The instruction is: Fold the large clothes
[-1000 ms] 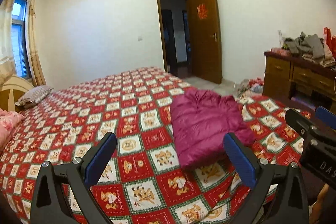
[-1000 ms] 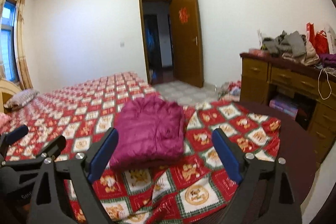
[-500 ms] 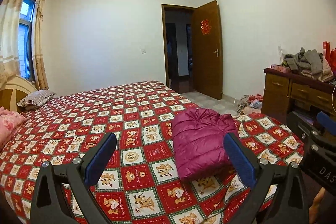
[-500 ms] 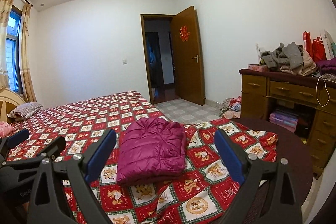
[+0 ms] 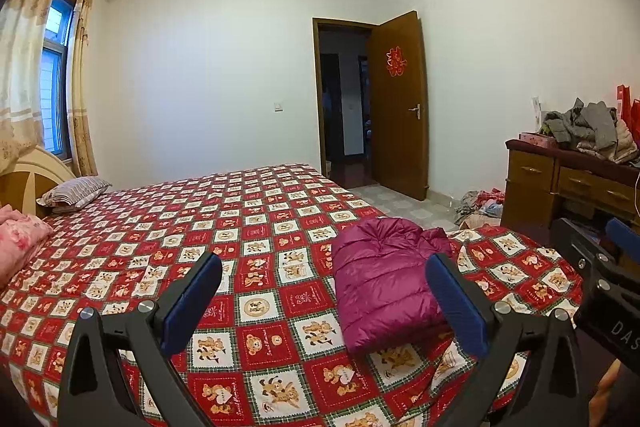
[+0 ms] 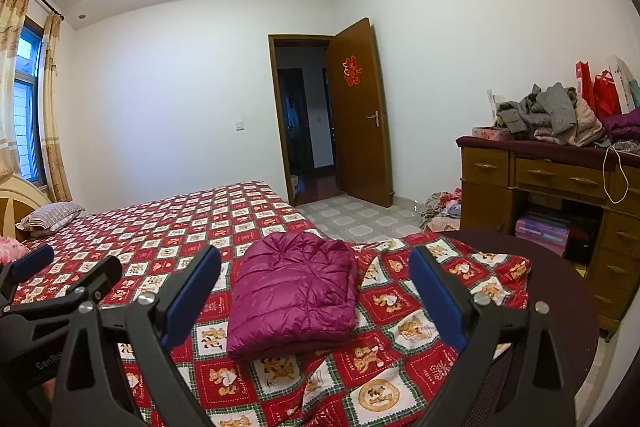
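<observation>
A magenta puffer jacket (image 5: 384,287) lies folded into a compact rectangle on the red patterned bedspread (image 5: 240,227) near the bed's foot corner. It also shows in the right wrist view (image 6: 296,291). My left gripper (image 5: 324,299) is open and empty, held above the bed, back from the jacket. My right gripper (image 6: 316,291) is open and empty, also above and back from the jacket. Each gripper shows at the edge of the other's view.
A wooden dresser (image 6: 540,187) piled with grey clothes (image 6: 548,115) stands at the right. A dark round table (image 6: 560,287) is under the bedspread's corner. Pillows (image 5: 76,191) lie at the headboard. Loose clothes (image 6: 444,207) lie on the floor near the open door (image 6: 360,115).
Both grippers have lifted and tilted upward away from the jacket, so it appears lower and smaller. The jacket has not moved. Both grippers stay open.
</observation>
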Action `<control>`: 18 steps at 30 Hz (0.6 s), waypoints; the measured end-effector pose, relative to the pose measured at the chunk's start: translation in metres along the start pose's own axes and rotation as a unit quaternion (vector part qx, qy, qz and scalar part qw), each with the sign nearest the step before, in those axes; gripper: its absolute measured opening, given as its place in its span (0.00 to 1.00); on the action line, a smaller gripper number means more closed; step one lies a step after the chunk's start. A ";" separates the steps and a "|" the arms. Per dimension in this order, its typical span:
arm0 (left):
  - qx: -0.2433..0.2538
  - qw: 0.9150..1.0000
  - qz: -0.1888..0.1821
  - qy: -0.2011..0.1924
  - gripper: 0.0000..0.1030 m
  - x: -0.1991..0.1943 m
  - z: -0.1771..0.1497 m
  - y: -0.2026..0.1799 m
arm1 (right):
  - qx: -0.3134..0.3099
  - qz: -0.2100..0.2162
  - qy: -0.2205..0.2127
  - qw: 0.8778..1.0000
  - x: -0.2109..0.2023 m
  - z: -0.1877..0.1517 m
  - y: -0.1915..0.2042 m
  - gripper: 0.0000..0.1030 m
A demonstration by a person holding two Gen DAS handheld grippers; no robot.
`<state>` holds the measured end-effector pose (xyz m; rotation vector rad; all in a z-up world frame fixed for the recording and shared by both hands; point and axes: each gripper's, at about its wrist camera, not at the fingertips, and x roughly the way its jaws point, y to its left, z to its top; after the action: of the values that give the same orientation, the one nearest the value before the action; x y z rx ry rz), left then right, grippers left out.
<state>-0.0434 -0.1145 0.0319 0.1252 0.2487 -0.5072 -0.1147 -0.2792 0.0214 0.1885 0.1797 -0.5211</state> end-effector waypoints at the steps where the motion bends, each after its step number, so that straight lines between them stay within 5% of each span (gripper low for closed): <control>1: 0.001 1.000 0.002 0.000 0.99 0.000 0.000 0.000 | 0.000 0.000 -0.001 1.000 0.000 0.000 0.000 0.94; 18: -0.016 1.000 0.014 -0.002 0.99 0.000 0.004 0.009 | -0.002 -0.005 0.001 1.000 0.000 -0.001 0.002 0.94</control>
<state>-0.0382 -0.1071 0.0362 0.0971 0.2499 -0.4750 -0.1137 -0.2775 0.0212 0.1832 0.1836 -0.5306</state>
